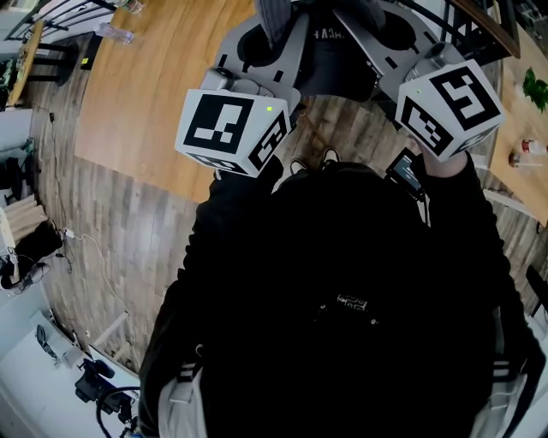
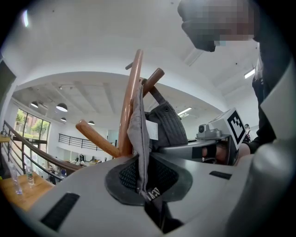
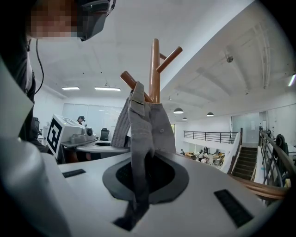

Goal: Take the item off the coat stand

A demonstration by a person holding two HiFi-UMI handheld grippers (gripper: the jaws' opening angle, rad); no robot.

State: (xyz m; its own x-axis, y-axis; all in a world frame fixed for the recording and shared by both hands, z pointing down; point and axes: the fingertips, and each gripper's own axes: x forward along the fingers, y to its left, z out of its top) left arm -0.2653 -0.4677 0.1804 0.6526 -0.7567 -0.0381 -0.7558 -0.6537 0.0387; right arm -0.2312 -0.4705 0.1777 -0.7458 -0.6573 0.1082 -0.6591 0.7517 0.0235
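A grey shirt (image 3: 152, 125) hangs from a peg of the wooden coat stand (image 3: 155, 65), which has several slanted pegs. My right gripper (image 3: 141, 185) is shut on a hanging fold of the shirt, and the cloth runs down between its jaws. My left gripper (image 2: 147, 185) is shut on another fold of the shirt (image 2: 138, 129), close beside the stand's pole (image 2: 131, 92). In the head view both grippers are raised in front of me, the left gripper (image 1: 261, 38) and right gripper (image 1: 377, 26) meeting at the shirt (image 1: 276, 21).
My dark jacket (image 1: 342, 325) fills the lower head view. Below lie a light wooden tabletop (image 1: 154, 94) with a bottle (image 1: 116, 34), plank flooring and loose cables (image 1: 94, 257). A railing and stairs (image 3: 273, 157) stand off to the right.
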